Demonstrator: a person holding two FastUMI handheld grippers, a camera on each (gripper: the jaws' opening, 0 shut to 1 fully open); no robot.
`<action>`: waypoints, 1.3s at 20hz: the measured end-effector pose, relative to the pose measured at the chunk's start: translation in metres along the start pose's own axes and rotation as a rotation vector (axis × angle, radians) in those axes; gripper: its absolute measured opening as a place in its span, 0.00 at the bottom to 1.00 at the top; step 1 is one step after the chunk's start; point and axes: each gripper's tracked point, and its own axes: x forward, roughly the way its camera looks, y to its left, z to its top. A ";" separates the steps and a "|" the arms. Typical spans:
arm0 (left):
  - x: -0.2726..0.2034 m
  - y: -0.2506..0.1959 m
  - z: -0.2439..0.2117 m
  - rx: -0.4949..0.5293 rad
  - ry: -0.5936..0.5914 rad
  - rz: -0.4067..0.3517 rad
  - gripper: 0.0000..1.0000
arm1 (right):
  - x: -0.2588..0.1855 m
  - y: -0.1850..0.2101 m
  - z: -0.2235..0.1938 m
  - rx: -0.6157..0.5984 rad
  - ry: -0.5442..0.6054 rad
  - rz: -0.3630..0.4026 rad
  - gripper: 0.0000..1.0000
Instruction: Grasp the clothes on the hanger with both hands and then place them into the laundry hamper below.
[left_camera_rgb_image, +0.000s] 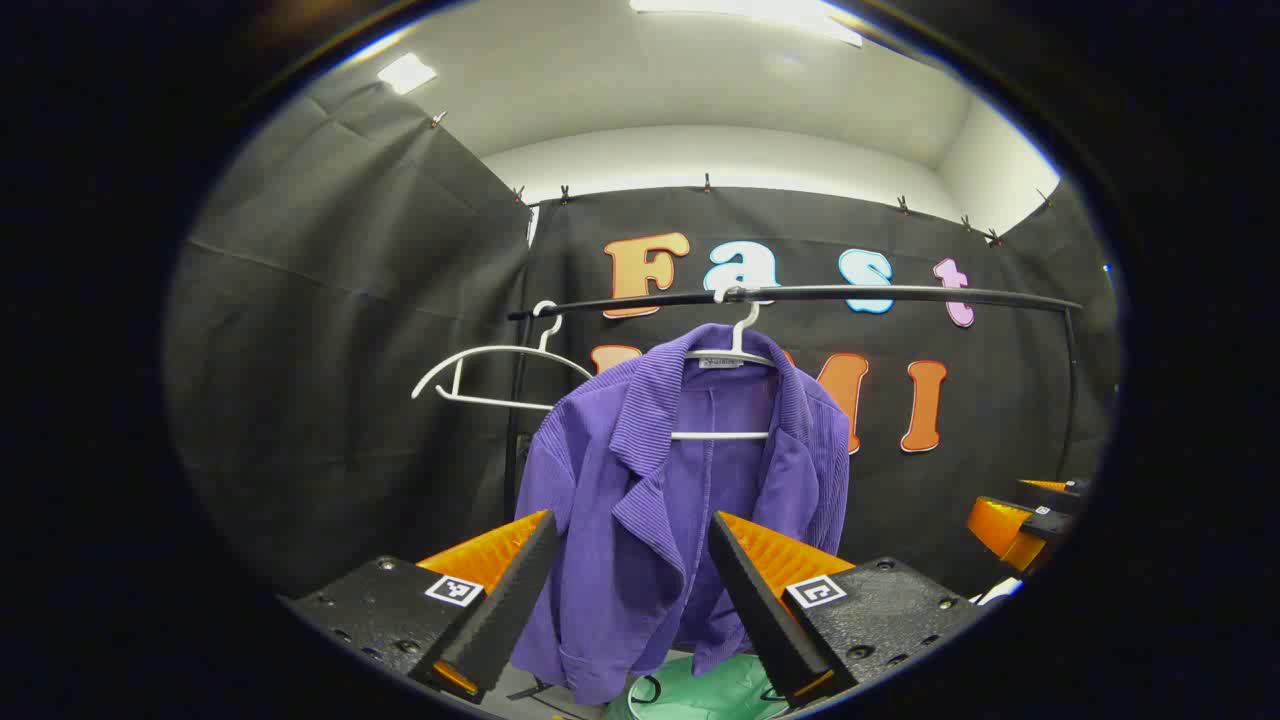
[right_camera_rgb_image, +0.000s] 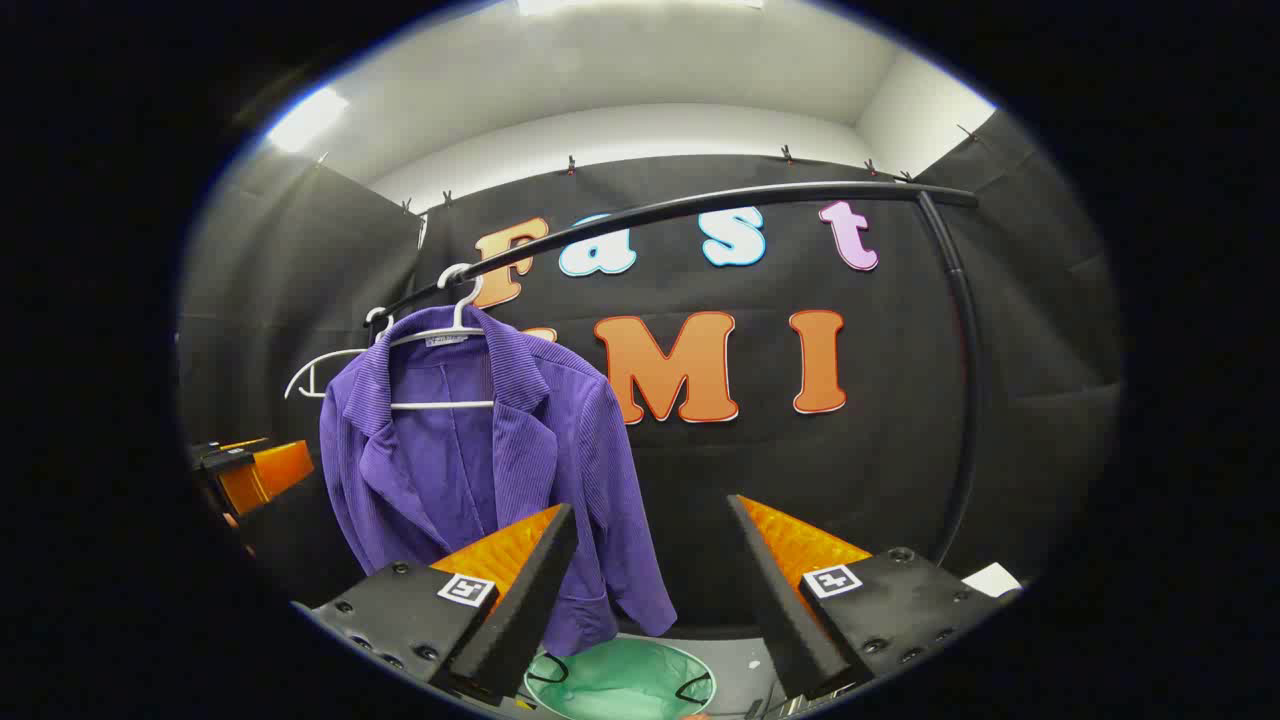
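A black clothes rail (left_camera_rgb_image: 900, 293) spanned the cloth-walled booth, bending down into an upright post at its far right end in the right gripper view. From it hung a purple ribbed jacket (left_camera_rgb_image: 650, 480) on a white hanger (left_camera_rgb_image: 735, 345), front open and collar folded back, one sleeve trailing low. The jacket hung apart from both grippers, untouched. Directly below it sat the green laundry hamper (right_camera_rgb_image: 620, 680), its round mouth open and 2 dark loop handles showing at the rim. A 2nd white hanger (left_camera_rgb_image: 495, 375) hung bare on the rail to the jacket's left, tilted. The left gripper (left_camera_rgb_image: 632, 600) faced the jacket head-on with its 2 fingers spread wide, the cloth framed in the gap between them and nothing pinched. The right gripper (right_camera_rgb_image: 650, 590) also had its fingers spread apart and held nothing, pointing at the booth wall to the right of the jacket, whose hem showed behind its left finger. A small white object (right_camera_rgb_image: 990, 578) lay low at the right edge
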 end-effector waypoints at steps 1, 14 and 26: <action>-0.002 -0.010 -0.003 0.000 0.011 -0.012 0.95 | -0.002 -0.005 -0.001 -0.003 0.002 0.003 0.90; 0.011 -0.017 0.001 0.003 0.031 -0.054 0.92 | 0.002 -0.006 -0.004 -0.023 0.009 -0.052 0.97; 0.000 0.051 -0.016 -0.018 0.082 0.057 0.92 | 0.073 0.094 -0.036 -0.006 0.081 0.117 0.97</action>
